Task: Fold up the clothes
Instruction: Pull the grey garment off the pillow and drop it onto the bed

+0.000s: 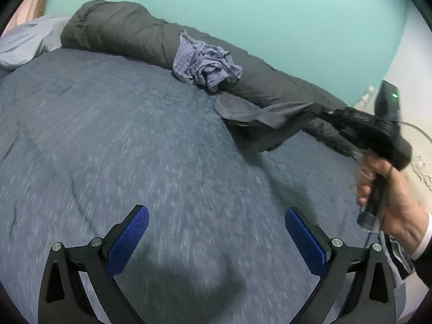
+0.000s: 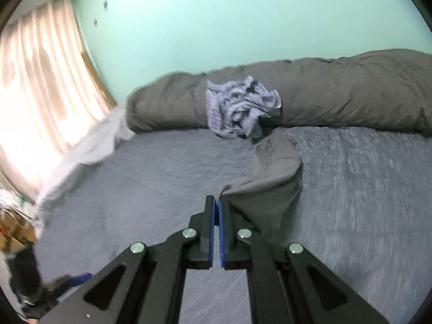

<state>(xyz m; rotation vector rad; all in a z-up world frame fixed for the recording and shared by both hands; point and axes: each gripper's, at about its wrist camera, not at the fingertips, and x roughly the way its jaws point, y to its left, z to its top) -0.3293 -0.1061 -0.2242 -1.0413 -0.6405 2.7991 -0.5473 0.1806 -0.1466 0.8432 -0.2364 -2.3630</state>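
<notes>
On the blue bedspread (image 2: 135,189), my right gripper (image 2: 216,202) pinches the grey garment (image 2: 275,167) trailing toward 1 o'clock; left gripper (image 1: 216,216) spread, empty; fetching step, I judge; next, lay it flat.

Counted on the bed: two loose garments, one long roll, one pillow, two grippers.

One plain grey garment of thin cloth (image 2: 275,167) lies partly lifted off the one blue-grey textured bedspread (image 1: 135,135); one crumpled pale-blue checked garment (image 1: 205,66) sits against the one long dark-grey rolled duvet (image 1: 121,27) by the one flat turquoise wall (image 1: 270,13). One pale blue-grey pillow (image 1: 24,43) shows at the far left. There are two black two-finger grippers with blue ribbed pads: the left gripper (image 1: 216,239) and the right gripper (image 2: 216,210). One person's hand (image 1: 391,199) is visible, and one pale pleated curtain (image 2: 40,67).
</notes>
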